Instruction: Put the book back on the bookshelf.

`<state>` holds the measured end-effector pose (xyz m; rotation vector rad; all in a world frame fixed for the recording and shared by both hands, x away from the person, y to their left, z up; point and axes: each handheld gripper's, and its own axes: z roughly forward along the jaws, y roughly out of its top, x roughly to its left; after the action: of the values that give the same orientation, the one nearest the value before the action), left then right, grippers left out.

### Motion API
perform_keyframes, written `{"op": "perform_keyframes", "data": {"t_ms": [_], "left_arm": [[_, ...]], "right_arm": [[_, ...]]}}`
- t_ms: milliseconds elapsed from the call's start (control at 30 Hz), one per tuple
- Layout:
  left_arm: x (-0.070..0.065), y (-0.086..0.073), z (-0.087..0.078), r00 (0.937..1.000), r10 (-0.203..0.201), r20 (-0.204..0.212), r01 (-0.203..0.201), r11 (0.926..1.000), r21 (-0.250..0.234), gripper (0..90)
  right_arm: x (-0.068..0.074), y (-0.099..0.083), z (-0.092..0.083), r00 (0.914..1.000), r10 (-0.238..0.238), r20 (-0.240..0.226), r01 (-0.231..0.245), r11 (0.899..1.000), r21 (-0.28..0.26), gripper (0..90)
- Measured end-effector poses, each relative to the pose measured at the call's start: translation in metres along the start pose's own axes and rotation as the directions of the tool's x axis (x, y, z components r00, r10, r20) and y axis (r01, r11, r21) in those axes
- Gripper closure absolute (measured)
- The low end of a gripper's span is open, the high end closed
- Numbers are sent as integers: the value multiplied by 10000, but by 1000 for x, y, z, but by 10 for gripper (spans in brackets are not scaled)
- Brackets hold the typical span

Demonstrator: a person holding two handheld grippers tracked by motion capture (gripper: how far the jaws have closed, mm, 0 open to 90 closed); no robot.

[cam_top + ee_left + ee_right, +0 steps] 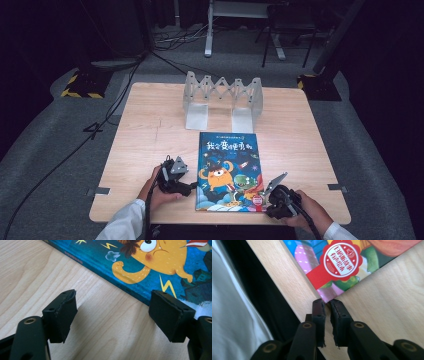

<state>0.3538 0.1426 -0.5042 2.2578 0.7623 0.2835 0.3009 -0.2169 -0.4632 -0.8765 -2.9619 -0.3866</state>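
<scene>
A dark room with grey floor and trailing cables surrounds a pale wooden tabletop [150,135]. One picture book [229,170] lies flat, cover up, at lower centre of the high view, likely pulled near the front edge so both hands reach it. One folding bookend rack [222,97] stands well apart at upper centre, probably where the book belongs. Two claws flank the book: the left claw [112,315] stands wide and empty by the spine, perhaps to straddle it; the right claw [327,315], jaws narrow with a thin gap, sits at the book's bottom corner, gripping nothing.
</scene>
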Motion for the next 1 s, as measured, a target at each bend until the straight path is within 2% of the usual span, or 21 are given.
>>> {"op": "perform_keyframes", "data": {"t_ms": [133,233,333,400,500,600,667,700,800,867,1000], "left_arm": [[0,0,0,10000,47,8,-47,10000,5,230],[-4,1,1,9997,188,126,-188,9998,13,236],[-6,1,1,9996,214,186,-214,9998,-7,236],[-6,1,1,9995,245,223,-245,9997,-9,236],[-6,1,1,9994,246,228,-246,9997,-7,237],[-6,1,1,9993,278,251,-278,9996,2,237],[-6,1,1,9991,318,272,-318,9995,-5,237],[-6,1,1,9991,325,270,-325,9995,-9,237],[-5,1,1,9991,332,267,-332,9994,11,237],[-6,0,0,9992,309,258,-309,9995,22,228],[-6,-1,-1,9988,381,296,-384,9992,89,193]], "right_arm": [[0,-1,0,10000,-37,69,38,10000,-10,823],[3,1,0,9992,-153,364,141,9994,324,829],[2,2,-1,9988,-198,439,174,9984,544,823],[-1,3,-1,9993,-146,353,127,9985,532,808],[1,1,-1,9982,-294,530,272,9988,417,807],[-1,-6,-2,9991,-243,359,250,9995,-190,804],[-6,-14,-2,9999,131,-86,-138,9964,-842,790],[-6,-14,-2,9999,131,-86,-138,9964,-842,790],[-9,-21,-1,9987,261,-447,-330,9865,-1605,749],[-11,-23,-2,9977,245,-632,-370,9780,-2053,678],[-13,-20,-7,9941,128,-1079,-444,9540,-2966,585]]}}
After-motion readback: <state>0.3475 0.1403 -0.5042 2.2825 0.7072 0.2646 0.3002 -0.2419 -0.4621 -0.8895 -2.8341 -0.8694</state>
